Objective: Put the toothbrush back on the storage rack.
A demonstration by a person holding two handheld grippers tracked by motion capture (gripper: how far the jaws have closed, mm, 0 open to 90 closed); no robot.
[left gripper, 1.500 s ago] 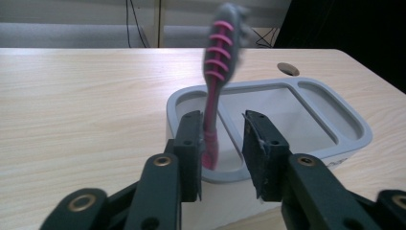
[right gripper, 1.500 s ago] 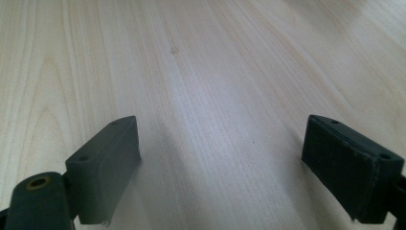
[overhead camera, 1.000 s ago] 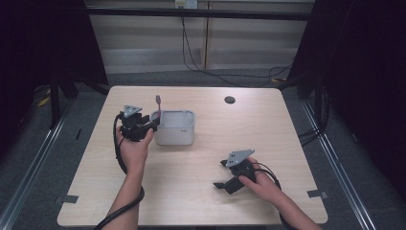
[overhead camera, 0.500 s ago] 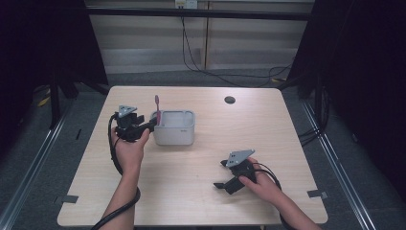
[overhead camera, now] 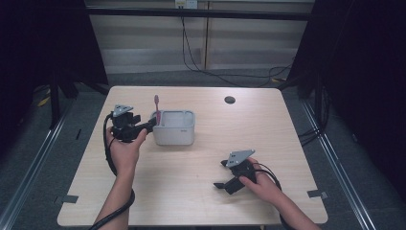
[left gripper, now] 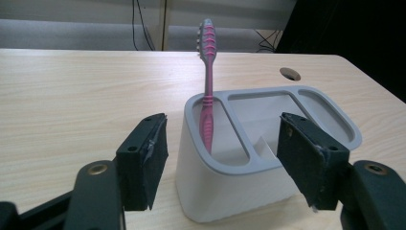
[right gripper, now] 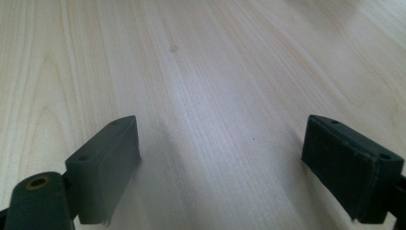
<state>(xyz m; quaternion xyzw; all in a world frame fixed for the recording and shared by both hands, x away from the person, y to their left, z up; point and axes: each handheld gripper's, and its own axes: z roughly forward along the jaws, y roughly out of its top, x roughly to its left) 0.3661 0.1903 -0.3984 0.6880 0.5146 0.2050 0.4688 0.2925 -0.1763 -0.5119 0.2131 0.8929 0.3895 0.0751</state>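
A: Toothbrush [left gripper: 207, 91], pink, stands upright in the narrow end compartment of the grey holder [overhead camera: 174, 128], at about ten o'clock from the desk [overhead camera: 201, 201] centre.

B: And the left hand-held gripper [overhead camera: 143, 128]?

A: Just beside the holder's nine o'clock end; its jaws have just been opening and stand wide, pads clear of holder and toothbrush.

B: The right hand-held gripper [overhead camera: 221, 174]?

A: At five o'clock, well apart, jaws wide over bare desk.
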